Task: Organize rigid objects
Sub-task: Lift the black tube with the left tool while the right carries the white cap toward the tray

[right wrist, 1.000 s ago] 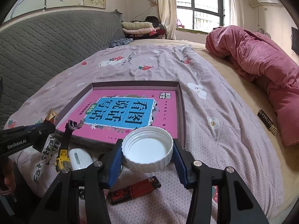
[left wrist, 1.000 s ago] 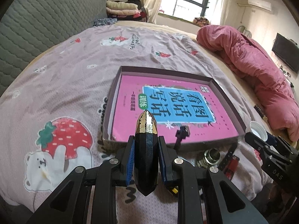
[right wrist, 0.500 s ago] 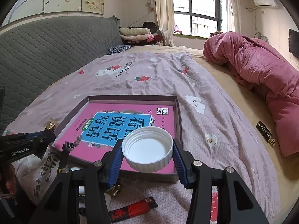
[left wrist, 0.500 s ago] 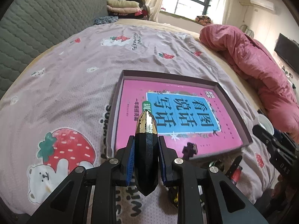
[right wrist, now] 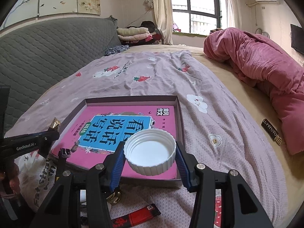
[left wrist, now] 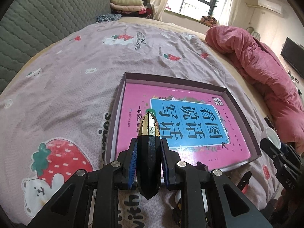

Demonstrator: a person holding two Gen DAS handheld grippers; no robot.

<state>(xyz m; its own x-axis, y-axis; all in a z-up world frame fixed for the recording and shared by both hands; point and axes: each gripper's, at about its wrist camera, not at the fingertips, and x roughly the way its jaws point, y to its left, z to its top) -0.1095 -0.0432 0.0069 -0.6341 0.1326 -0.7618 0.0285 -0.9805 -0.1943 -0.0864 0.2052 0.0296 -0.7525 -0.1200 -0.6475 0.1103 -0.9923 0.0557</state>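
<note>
My left gripper [left wrist: 148, 163] is shut on a black faceted crystal with a gold tip [left wrist: 148, 150], held above the near left edge of a shallow purple tray [left wrist: 235, 102]. The tray holds a pink book [left wrist: 136, 102]. My right gripper [right wrist: 150, 152] is shut on a white plastic lid [right wrist: 150, 152], open side up, above the tray's near right corner [right wrist: 181, 125]. The left gripper shows in the right wrist view [right wrist: 48, 135]; the right gripper shows in the left wrist view [left wrist: 275, 152].
The tray lies on a purple strawberry-print sheet [left wrist: 62, 87]. A red and black lighter [right wrist: 136, 217], a brass piece [right wrist: 115, 197] and a black clip [right wrist: 63, 153] lie near the bed's front edge. A pink quilt [right wrist: 266, 72] is at right, a grey headboard [right wrist: 38, 47] at left.
Both grippers have risen and moved forward over the tray's near edge, each keeping hold of its object. The small items at the bed's front edge have dropped lower in view.
</note>
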